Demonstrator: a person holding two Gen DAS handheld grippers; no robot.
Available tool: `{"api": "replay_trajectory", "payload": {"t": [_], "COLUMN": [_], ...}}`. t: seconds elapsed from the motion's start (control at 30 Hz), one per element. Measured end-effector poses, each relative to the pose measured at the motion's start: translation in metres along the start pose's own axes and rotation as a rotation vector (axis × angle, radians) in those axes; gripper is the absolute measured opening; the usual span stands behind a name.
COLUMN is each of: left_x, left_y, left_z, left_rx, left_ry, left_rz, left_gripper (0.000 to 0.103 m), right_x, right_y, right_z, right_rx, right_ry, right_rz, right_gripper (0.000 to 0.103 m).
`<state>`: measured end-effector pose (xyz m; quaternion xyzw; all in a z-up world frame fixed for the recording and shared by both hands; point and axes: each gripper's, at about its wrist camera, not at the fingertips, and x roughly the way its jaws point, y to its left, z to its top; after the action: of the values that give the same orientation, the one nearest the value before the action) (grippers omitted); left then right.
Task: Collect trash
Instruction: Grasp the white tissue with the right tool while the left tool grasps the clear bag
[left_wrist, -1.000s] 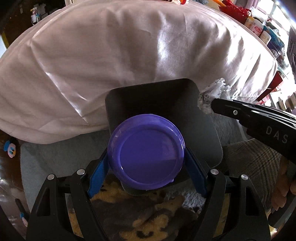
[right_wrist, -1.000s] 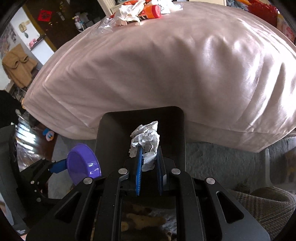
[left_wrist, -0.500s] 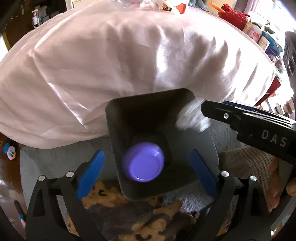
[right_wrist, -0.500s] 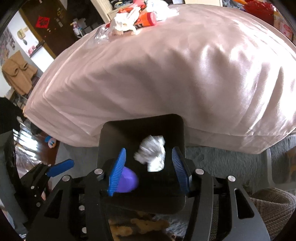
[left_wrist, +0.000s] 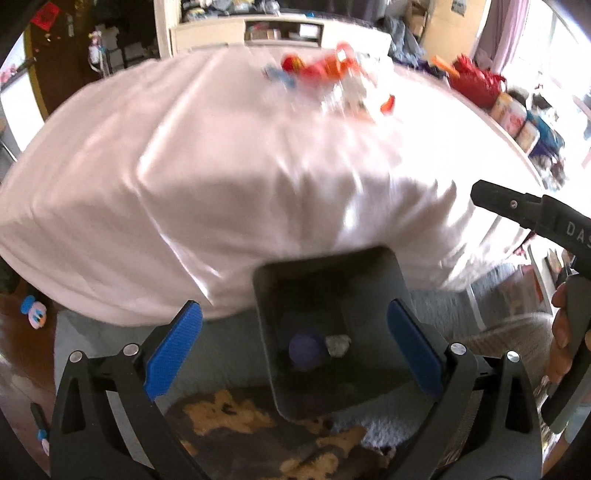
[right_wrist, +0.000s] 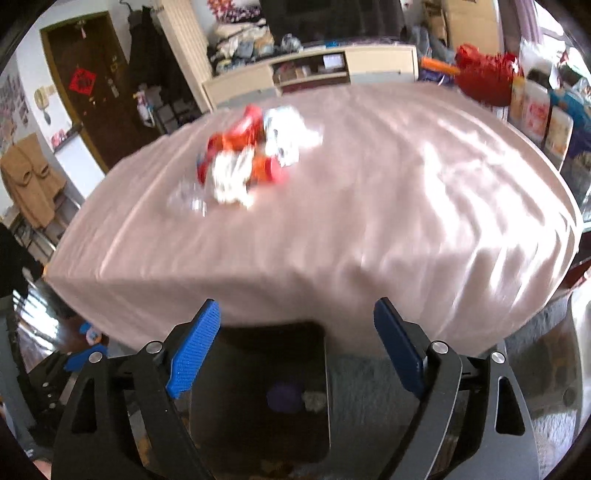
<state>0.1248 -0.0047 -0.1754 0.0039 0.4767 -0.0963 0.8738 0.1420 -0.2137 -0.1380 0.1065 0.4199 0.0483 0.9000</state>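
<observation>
Both claws empty. Left claw (left_wrist: 291, 349) had just been opening, jaws spread full wide, nothing between them. Right claw (right_wrist: 297, 350) had also just been opening, jaws wide apart and bare. Dark bin (left_wrist: 369, 266) stood on the floor against the draped desk (left_wrist: 221, 184), directly below both claws. Inside at the bottom: purple lid (left_wrist: 306, 349) and a crumpled paper wad (left_wrist: 338, 345), lying touching side by side. So this drop looked done.

Remaining trash pile (right_wrist: 243, 162) sat on the desk top toward the far side, well apart from the bin: red and orange wrappers, white crumpled paper, some clear plastic, all blurred, single items hard to tell. A person's hand (left_wrist: 565, 332) gripped the right tool's handle at the frame edge.

Judgement: next step is going for the pile again. Do it well by lifting clear of the desk edge first, keeping jaws wide on approach, picking one outer piece per claw rather than the heap's middle, and pinching crumpled paper at its bulk so it doesn't slip. Clear plastic likely slick; close fully.
</observation>
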Motion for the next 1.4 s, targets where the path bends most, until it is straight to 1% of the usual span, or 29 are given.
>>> {"api": "replay_trajectory", "payload": {"t": [0.23, 0.5, 0.57, 0.63, 0.67, 0.73, 0.8, 0.83, 1.03, 1.13, 1.27, 1.4], "left_x": [-0.023, -0.025, -0.023, -0.019, -0.016, -0.012, -0.006, -0.003, 0.013, 0.026, 0.043, 0.056], "left_y": [0.008, 0.012, 0.012, 0.012, 0.012, 0.011, 0.009, 0.008, -0.002, -0.005, -0.005, -0.007], "left_z": [0.039, 0.074, 0.079, 0.084, 0.087, 0.091, 0.097, 0.1, 0.117, 0.122, 0.129, 0.136], "left_rx": [-0.016, 0.004, 0.006, 0.008, 0.01, 0.015, 0.026, 0.032, 0.077, 0.099, 0.109, 0.123], "left_ry": [-0.096, -0.145, -0.148, -0.148, -0.147, -0.144, -0.142, -0.143, -0.144, -0.13, -0.106, -0.098], "left_rz": [0.032, 0.041, 0.04, 0.034, 0.028, 0.023, 0.015, 0.014, 0.004, 0.003, -0.003, -0.02], "left_gripper": [0.095, 0.095, 0.095, 0.095, 0.095, 0.095, 0.095, 0.095, 0.095, 0.095, 0.095, 0.095], "right_x": [-0.002, 0.006, 0.01, 0.017, 0.021, 0.03, 0.037, 0.043, 0.064, 0.078, 0.094, 0.105], "right_y": [0.005, 0.025, 0.028, 0.032, 0.033, 0.037, 0.04, 0.042, 0.046, 0.047, 0.047, 0.044], "right_z": [0.034, 0.062, 0.066, 0.073, 0.076, 0.08, 0.083, 0.086, 0.09, 0.093, 0.099, 0.101], "right_rx": [-0.001, -0.019, -0.022, -0.023, -0.025, -0.032, -0.038, -0.041, -0.027, -0.017, -0.001, 0.001], "right_ry": [-0.059, -0.086, -0.085, -0.075, -0.07, -0.061, -0.05, -0.042, -0.005, 0.024, 0.045, 0.059], "right_rz": [0.016, 0.049, 0.06, 0.079, 0.087, 0.094, 0.101, 0.105, 0.13, 0.148, 0.135, 0.121], "right_gripper": [0.086, 0.084, 0.078, 0.065, 0.061, 0.045, 0.037, 0.035, 0.034, 0.034, 0.035, 0.035]}}
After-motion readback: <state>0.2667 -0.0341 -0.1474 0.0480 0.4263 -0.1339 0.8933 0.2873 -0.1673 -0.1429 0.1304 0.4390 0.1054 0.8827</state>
